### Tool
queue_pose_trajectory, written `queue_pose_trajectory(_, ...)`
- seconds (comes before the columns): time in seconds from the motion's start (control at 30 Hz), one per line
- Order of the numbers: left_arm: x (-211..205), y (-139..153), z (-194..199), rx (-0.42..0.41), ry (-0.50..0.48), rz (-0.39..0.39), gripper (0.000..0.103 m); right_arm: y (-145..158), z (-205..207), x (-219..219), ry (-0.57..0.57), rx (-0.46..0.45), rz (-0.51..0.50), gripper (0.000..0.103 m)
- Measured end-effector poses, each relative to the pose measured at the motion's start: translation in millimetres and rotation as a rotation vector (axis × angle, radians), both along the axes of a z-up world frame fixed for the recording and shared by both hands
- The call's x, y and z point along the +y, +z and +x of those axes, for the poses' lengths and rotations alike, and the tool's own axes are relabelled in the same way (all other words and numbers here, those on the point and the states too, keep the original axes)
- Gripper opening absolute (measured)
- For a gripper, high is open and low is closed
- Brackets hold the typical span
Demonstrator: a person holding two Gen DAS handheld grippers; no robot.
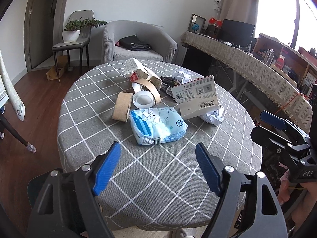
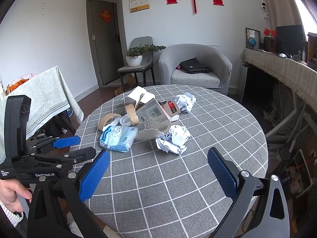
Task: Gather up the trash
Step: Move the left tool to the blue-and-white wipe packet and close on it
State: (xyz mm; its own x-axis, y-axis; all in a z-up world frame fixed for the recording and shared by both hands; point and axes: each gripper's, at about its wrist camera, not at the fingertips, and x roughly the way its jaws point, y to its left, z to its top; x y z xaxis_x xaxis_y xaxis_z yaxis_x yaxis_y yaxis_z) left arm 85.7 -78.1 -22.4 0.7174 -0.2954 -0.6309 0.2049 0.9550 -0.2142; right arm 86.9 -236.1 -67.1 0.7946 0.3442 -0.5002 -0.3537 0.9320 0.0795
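Up close in the left wrist view, the left hand-held gripper [image 1: 157, 167] hangs over the near part of the round table [image 1: 83, 138] with its blue pads spread apart and nothing between them. Taking the blue tissue pack [image 1: 157, 126] as the landmark, the gripper sits just on the near side of it without touching. Behind the pack to the left lies a brown cardboard tube [image 1: 122, 107]; directly behind it sits a white plastic ring [image 1: 143, 99], and further back a torn white carton [image 1: 138, 69]. To the right of the pack a white barcode card [image 1: 196, 99] stands tilted, with crumpled paper [image 1: 213, 116] beside its base. The right hand-held gripper [image 1: 263, 125] shows at the far right edge — from here its jaw state cannot be told.

Seen from the right wrist view, the right hand-held gripper [image 2: 158, 173] is spread wide and empty above the bare grey checked cloth. The blue tissue pack [image 2: 118, 138] lies ahead and to the left, the crumpled paper [image 2: 174, 138] to the right of it and the barcode card [image 2: 156, 117] behind — all well clear of the pads. The left hand-held gripper [image 2: 79, 145] reaches in from the left, its pad just beside the pack, held by a hand [image 2: 11, 196].
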Motion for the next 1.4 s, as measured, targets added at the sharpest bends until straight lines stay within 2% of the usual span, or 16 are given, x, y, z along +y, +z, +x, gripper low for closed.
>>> queue_pose_trajectory(0.27, -18, -14, 26, 0.053, 0.014, 0.05, 0.086, -1, 17, -14, 0.001, 0.009, -0.002, 0.1)
queue_pose_trajectory(0.37, -22, -15, 34, 0.051, 0.029, 0.062, 0.092, -1, 23, -20, 0.002, 0.013, 0.0, 0.1)
queue_pose_trajectory(0.6, -29, -17, 53, 0.069, 0.067, 0.099, 0.092, 0, 39, -24, 0.035, 0.022, 0.011, 0.1)
queue_pose_trajectory(0.73, -25, -15, 65, 0.085, 0.086, 0.092, 0.092, 1, 45, -22, 0.068, 0.025, 0.0, 0.099)
queue_pose_trajectory(0.87, -25, -15, 75, 0.092, 0.091, 0.08, 0.091, 3, 54, -17, 0.093, 0.026, -0.035, 0.079)
queue_pose_trajectory(0.93, -27, -15, 75, 0.096, 0.096, 0.095, 0.087, 3, 58, -17, 0.104, 0.03, -0.044, 0.076)
queue_pose_trajectory(1.1, -32, -14, 78, 0.093, 0.077, 0.144, 0.081, 2, 67, -6, 0.164, 0.036, -0.091, 0.058)
queue_pose_trajectory(1.27, -34, -16, 72, 0.07, 0.063, 0.147, 0.079, 9, 71, -2, 0.173, 0.023, -0.093, 0.05)
queue_pose_trajectory(1.4, -30, -14, 64, 0.05, 0.004, 0.09, 0.076, 15, 74, 5, 0.187, 0.009, -0.11, 0.045)
